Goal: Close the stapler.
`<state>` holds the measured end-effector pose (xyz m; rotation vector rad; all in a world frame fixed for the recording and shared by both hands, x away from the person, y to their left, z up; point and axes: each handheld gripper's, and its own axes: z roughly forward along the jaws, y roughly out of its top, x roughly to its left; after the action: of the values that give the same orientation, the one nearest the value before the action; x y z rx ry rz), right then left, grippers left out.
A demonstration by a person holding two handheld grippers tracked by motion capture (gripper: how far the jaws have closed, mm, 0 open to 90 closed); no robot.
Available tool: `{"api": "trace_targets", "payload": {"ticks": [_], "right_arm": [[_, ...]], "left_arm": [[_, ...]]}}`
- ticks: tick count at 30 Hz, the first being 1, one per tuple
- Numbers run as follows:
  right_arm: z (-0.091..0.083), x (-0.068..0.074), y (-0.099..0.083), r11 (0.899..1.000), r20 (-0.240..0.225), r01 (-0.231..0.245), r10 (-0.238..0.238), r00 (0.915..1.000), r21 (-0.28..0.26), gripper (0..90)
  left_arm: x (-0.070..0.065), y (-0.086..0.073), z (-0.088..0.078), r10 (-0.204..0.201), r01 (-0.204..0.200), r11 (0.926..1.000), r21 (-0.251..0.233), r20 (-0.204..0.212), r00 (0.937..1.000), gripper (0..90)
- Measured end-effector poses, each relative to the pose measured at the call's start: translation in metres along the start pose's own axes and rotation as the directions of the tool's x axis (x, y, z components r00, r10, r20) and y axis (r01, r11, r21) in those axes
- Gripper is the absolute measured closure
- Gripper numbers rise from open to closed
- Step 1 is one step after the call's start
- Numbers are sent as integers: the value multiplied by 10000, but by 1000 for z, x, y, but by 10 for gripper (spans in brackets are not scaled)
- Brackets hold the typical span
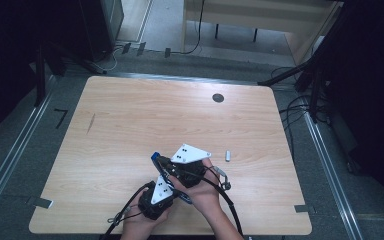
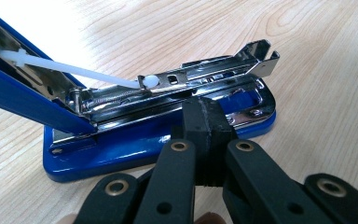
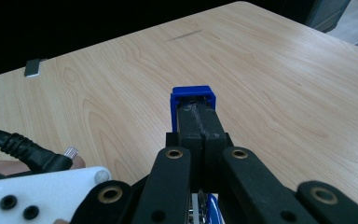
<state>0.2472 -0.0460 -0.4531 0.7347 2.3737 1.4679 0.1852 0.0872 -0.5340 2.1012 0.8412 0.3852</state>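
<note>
A blue stapler [image 2: 121,149] lies on the wooden table with its lid swung up. Its chrome magazine [image 2: 205,74] is exposed, and a white pusher rod [image 2: 74,70] runs up into the raised lid [image 2: 23,100]. My left gripper [image 2: 204,116] is shut, with its tips against the stapler's side where the base meets the magazine. My right gripper [image 3: 199,116] is also shut, its pads together and its tips tucked inside the blue end of the lid [image 3: 192,92]. In the high view both grippers, left [image 1: 159,192] and right [image 1: 187,162], sit close together near the front edge, and the lid's blue tip [image 1: 155,156] pokes out at their left.
A small silver cylinder [image 1: 227,155] lies on the table [image 1: 145,115] just right of my right hand. A dark round hole [image 1: 218,98] sits near the far edge. Cables [image 1: 230,205] trail from both grippers toward the front edge.
</note>
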Motion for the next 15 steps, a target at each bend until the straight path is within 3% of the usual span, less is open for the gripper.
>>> {"api": "trace_targets", "payload": {"ticks": [7, 15], "right_arm": [[9, 2, 0, 9985, 63, 381, -384, 9992, 391, 900], [17, -1, -2, 9989, -93, 257, -254, 9996, 380, 900]], "left_arm": [[-1, 0, 0, 6, -6, 10000, -26, -31, 10000, 900], [0, 0, 0, 18, -18, 10000, -17, -28, 10000, 900]]}}
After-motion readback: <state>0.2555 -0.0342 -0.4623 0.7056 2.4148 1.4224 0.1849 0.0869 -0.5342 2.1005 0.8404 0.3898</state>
